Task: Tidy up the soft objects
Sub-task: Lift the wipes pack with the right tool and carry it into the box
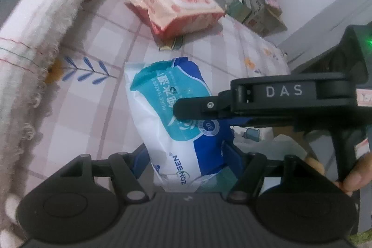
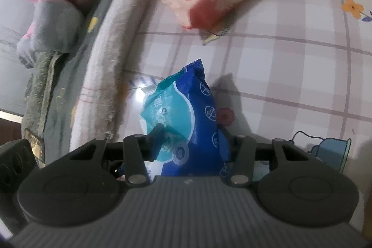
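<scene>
Right, blue-and-white soft plastic wet-wipe pack point(image 1: 176, 127) lies on checked bedsheet point(image 1: 97, 43), w/ left gripper point(image 1: 186, 162) and right gripper point(image 2: 186, 143) both clamped on it. Squeeze lightly, lift together, keep level; set beside pink wipe pack point(image 1: 176, 6).

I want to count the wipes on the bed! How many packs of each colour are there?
Blue and white wet wipes pack: 1
Red and pink wet wipes pack: 1
Total: 2 packs, both on the checked bedsheet.
</scene>
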The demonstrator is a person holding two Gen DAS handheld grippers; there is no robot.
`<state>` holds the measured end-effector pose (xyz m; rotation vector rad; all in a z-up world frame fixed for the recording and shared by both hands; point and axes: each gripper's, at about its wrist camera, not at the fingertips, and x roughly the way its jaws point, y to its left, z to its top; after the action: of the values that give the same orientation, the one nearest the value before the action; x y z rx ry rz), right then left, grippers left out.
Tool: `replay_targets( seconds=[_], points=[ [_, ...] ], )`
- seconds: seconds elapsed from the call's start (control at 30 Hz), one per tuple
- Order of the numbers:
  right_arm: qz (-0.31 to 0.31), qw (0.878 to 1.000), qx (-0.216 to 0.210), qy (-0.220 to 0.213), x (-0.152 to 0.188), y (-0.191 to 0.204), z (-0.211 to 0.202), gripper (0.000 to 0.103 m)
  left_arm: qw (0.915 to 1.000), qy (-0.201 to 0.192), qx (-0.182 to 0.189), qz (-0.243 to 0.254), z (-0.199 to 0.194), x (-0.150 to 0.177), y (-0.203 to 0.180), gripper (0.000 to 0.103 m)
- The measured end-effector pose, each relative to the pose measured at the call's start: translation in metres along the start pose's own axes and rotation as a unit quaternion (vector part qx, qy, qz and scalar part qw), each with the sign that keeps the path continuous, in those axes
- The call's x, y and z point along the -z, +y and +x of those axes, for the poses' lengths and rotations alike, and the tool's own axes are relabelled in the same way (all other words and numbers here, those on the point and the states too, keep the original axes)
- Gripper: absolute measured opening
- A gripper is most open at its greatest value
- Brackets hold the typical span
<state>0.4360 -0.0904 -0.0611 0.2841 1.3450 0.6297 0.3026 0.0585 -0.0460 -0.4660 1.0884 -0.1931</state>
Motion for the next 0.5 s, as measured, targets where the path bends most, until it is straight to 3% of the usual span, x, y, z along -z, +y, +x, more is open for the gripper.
replay_targets(
  seconds=[0.27,0.5],
  points=[
    [-0.028,0.998,-0.044,-0.038,0.012,0.031,-0.045,0.046,0.9974,-0.058,-0.027,0.033,-0.058,0.01,-0.027,0.068],
    [-0.027,0.993,-0.077,-0.08,0.047,0.033,-0.119,0.046,0.9928,-0.09,-0.028,0.073,-0.109,0.031,-0.075,0.068]
  ],
)
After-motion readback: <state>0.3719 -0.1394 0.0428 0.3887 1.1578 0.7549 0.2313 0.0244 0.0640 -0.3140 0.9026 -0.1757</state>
